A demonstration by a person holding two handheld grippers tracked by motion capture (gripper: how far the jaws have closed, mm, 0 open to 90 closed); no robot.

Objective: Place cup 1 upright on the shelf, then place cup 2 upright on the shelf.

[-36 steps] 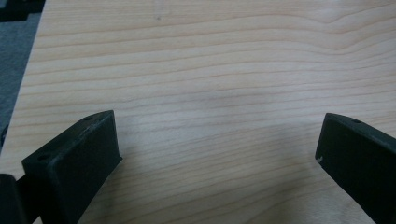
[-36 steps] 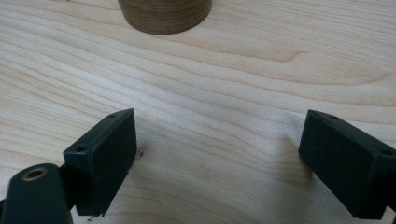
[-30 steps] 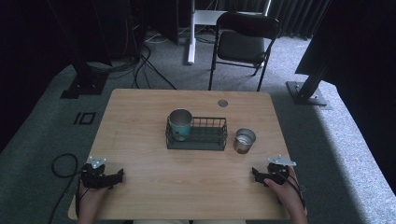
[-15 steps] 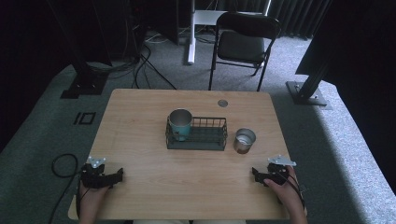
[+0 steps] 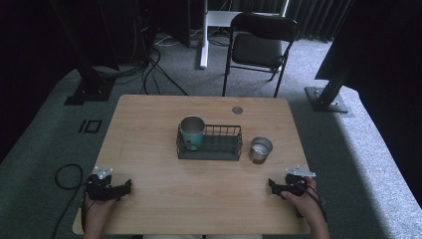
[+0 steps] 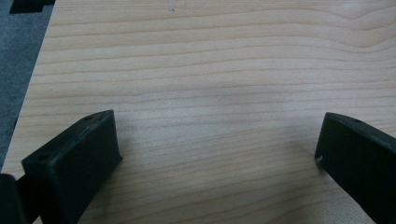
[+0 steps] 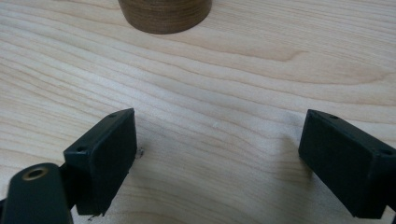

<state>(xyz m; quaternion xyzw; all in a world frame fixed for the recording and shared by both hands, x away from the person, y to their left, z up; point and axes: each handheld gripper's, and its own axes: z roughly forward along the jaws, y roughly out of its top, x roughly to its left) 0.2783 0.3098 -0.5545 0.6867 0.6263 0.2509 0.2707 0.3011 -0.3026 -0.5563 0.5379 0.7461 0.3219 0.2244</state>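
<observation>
The left gripper [image 5: 124,188] rests at the near left corner of the table [image 5: 149,129], jaws spread wide and holding nothing. Toward the middle sits a wire basket [image 5: 219,148], its long axis running left to right, with a teal cup [image 5: 192,131] standing upright in its left end. Just beside the basket's right end stands a metal cup [image 5: 260,149]. The right gripper [image 5: 272,184], jaws also spread and empty, lies at the near right; the metal cup sits ahead of it and slightly left, so the right hand looks the nearer one.
</observation>
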